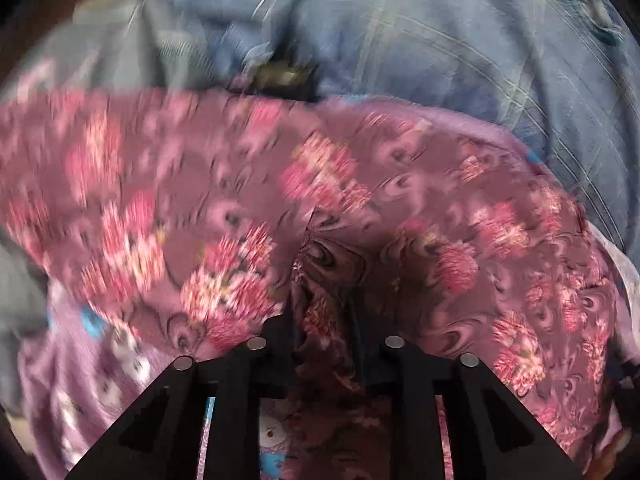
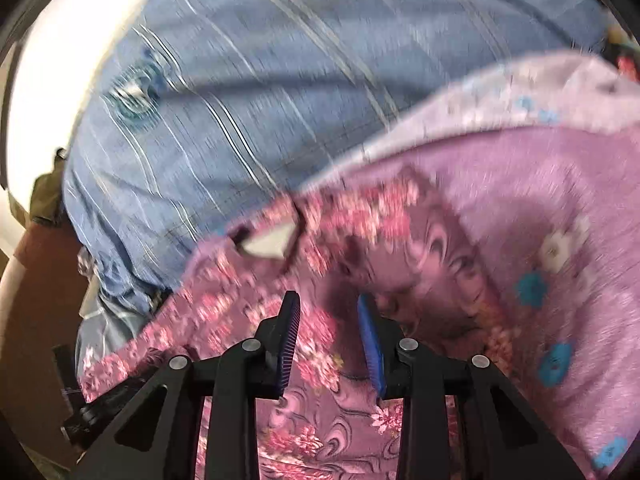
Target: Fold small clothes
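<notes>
Left hand-held gripper (image 1: 326,320) pinched on bunched floral garment (image 1: 320,184); right hand-held gripper (image 2: 329,336) narrowly parted just above it.

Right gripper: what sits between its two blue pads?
In the right wrist view, the floral garment runs under and between the blue pads of the right gripper; whether they pinch it is unclear.

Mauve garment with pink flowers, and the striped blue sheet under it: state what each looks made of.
Mauve garment with pink flowers: thin printed woven cloth, probably cotton or rayon; it puckers into soft folds. Striped blue sheet: matte woven cotton-like fabric, with pale woven-looking stripes.
</notes>
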`<state>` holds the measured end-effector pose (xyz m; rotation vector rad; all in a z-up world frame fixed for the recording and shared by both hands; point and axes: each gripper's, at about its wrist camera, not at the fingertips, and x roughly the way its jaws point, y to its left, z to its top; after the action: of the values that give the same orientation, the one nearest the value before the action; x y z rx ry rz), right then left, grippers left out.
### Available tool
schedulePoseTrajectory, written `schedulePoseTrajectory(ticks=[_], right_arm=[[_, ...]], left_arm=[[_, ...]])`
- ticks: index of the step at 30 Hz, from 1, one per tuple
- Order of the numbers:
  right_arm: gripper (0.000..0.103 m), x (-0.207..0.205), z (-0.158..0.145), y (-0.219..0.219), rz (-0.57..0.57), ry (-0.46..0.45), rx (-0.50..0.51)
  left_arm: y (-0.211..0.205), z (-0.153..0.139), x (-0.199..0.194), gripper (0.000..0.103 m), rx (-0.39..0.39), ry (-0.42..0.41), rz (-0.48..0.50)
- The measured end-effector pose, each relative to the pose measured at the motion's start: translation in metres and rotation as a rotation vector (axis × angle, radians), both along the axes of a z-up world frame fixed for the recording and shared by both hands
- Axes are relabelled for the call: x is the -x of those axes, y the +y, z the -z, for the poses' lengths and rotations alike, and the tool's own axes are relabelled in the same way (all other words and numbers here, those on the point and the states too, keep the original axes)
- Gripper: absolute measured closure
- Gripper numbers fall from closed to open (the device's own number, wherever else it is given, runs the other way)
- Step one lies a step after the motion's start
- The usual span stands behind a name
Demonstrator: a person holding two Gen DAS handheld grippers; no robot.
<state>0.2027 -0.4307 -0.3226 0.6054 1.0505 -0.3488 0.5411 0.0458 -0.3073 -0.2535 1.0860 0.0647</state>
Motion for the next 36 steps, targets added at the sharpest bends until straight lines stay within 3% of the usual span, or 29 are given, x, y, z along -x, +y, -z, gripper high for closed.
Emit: schedulePoseTrajectory(ticks=[1,2,4,7,10,12,14,17,20,22,24,28,32,36], right_arm=[[0.077,-0.002,0.014,-0.003,0.003,0.071,0.006],[0.083,0.002,0.012,-0.001,-0.002,0.044,0.03],[0.077,0.0,0.001,0.003,-0.019,0.058,0.043],[0.074,0.002,-0.022,0.016,-0.056,-0.055,0.094],[0.059,-0.005,-0.012,0.021,-0.065,-0.054,0.078],[0.056,-0.017,0.015,0.031,-0.107,0.054,0.056],[0.056,-0.017,0.006,0.045,-0.125,0.039,0.126],[0.057,-0.013,-0.013,0.068,-0.208,-0.041,0.065],[0.055,-0.009,-0.021,0.089,-0.259,-0.054,0.053],[0.055,-0.008,-0.019,0.099,-0.29,-0.04,0.053],[0.055,-0.01,-0.016,0.106,-0.31,-0.018,0.062],[0.055,-0.006,-0.01,0.103,-0.316,-0.001,0.058],[0.055,-0.004,-0.004,0.098,-0.311,0.008,0.06],[0.055,-0.004,-0.005,0.096,-0.311,0.001,0.061]], left_arm=[[0.005,-0.001,0.002,0.083,0.018,-0.014,-0.007],[0.01,-0.007,0.003,0.084,-0.003,-0.018,-0.007],[0.019,-0.018,0.01,0.091,-0.059,-0.054,-0.02],[0.029,-0.029,0.019,0.093,-0.108,-0.083,-0.04],[0.052,-0.035,0.025,0.093,-0.029,-0.08,-0.084],[0.069,-0.041,0.036,0.092,-0.007,-0.097,-0.16],[0.097,-0.052,0.048,0.083,0.005,-0.107,-0.262],[0.15,-0.066,0.081,0.074,0.109,-0.148,-0.465],[0.184,-0.079,0.115,0.067,0.134,-0.205,-0.623],[0.202,-0.088,0.13,0.05,0.127,-0.242,-0.709],[0.218,-0.095,0.142,0.045,0.12,-0.288,-0.773],[0.241,-0.091,0.149,0.04,0.225,-0.314,-0.793],[0.257,-0.067,0.126,0.04,0.468,-0.294,-0.692],[0.272,-0.057,0.104,0.042,0.572,-0.305,-0.646]])
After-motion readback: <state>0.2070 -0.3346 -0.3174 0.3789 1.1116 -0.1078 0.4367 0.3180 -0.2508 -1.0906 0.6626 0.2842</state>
